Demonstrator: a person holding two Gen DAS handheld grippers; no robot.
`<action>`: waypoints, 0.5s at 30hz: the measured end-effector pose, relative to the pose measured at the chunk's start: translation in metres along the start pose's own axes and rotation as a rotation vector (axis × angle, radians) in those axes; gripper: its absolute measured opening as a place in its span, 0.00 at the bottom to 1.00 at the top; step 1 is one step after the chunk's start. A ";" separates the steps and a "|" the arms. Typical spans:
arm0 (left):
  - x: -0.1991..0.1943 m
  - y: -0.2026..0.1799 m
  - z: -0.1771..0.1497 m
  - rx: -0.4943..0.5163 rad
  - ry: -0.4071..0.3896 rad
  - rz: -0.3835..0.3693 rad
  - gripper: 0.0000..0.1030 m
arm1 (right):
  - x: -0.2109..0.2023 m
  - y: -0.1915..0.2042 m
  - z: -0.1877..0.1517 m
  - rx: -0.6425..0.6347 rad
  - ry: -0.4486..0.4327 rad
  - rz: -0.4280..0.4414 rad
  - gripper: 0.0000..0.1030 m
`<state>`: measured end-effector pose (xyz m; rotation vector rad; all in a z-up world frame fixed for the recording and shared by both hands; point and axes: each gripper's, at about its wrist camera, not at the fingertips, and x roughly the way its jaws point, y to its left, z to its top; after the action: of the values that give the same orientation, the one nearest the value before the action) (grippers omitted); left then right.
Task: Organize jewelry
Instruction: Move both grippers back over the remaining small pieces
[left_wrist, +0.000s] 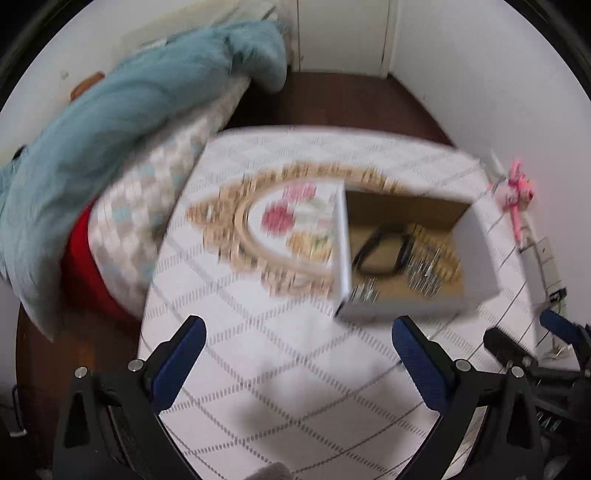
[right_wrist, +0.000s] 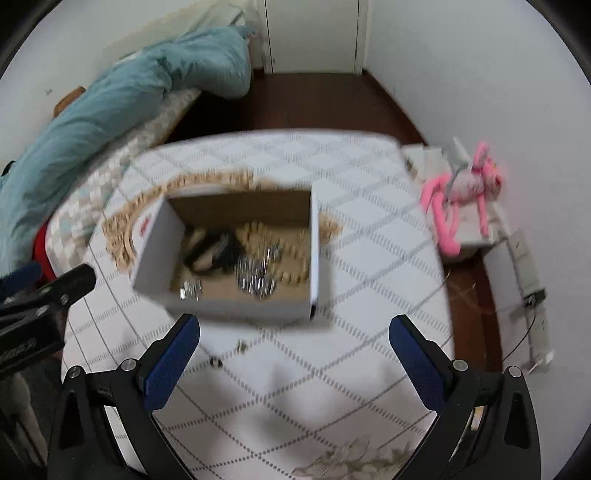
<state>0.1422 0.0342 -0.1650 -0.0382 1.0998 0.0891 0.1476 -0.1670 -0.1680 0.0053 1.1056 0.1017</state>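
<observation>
A white cardboard box (right_wrist: 236, 306) sits on the cloth-covered worktop (right_wrist: 369, 229), holding a tangle of silver jewelry (right_wrist: 258, 273), a beaded tan strand (right_wrist: 291, 258) and a black band (right_wrist: 210, 251); two small loose pieces (right_wrist: 227, 354) lie on the cloth just in front of it. These look light, slippery and prone to snagging, so pinching a single strand at its middle seems wisest. Both the left gripper (left_wrist: 299, 341) and the right gripper (right_wrist: 293, 338) hover wide open and empty, near the box's front wall.
</observation>
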 end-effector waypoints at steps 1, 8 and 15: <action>0.010 0.002 -0.008 0.000 0.027 0.009 1.00 | 0.009 0.001 -0.005 0.003 0.014 0.013 0.98; 0.067 0.015 -0.041 0.002 0.125 0.046 0.99 | 0.062 0.017 -0.029 -0.010 0.062 0.095 0.72; 0.077 0.020 -0.050 0.028 0.136 0.083 0.99 | 0.082 0.038 -0.038 -0.064 0.049 0.083 0.30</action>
<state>0.1309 0.0545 -0.2557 0.0267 1.2381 0.1470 0.1476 -0.1240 -0.2560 -0.0089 1.1509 0.2124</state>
